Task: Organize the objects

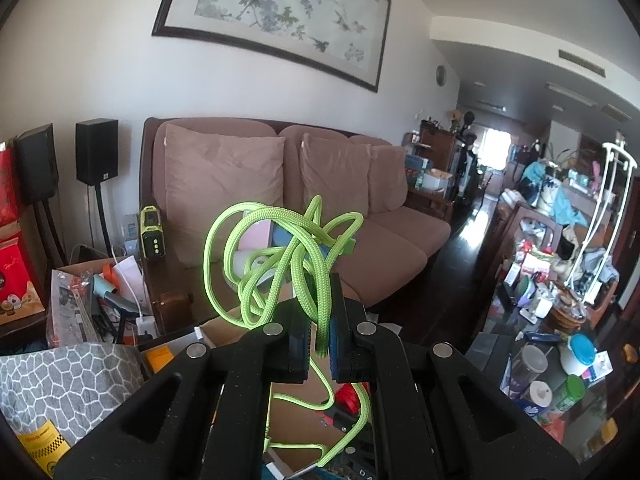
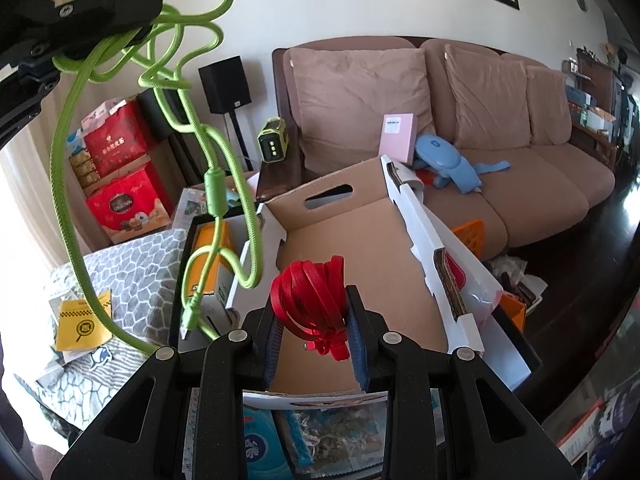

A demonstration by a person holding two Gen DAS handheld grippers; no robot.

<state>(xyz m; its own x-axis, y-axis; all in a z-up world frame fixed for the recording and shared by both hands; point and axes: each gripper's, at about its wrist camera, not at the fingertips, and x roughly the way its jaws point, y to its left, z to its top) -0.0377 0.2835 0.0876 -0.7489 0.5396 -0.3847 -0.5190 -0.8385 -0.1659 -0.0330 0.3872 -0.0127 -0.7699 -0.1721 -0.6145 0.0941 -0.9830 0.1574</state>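
So the bright green braided cable [image 1: 280,264] is a tangled bunch of loops, up in the air, with the left gripper [image 1: 320,344] clamped tight on a couple of its strands. Loose loops stick up above the pads and a few strands trail down below, over the open cardboard box [image 2: 360,248]. From the right wrist view you can see that cable dangling at the upper left, with one plug end [image 2: 191,312] hanging near an orange box [image 2: 210,256].

The right gripper [image 2: 314,330] is pinching a bundle of red zip ties [image 2: 310,300], jaws partway closed on it, held above the brown inside of that cardboard box.

Behind the box there's a brownish sofa [image 2: 520,168] with a pink booklet [image 2: 398,138] and some blue thing [image 2: 444,164] on the seat. A grey stone-pattern cloth [image 2: 132,268] sits to the left.
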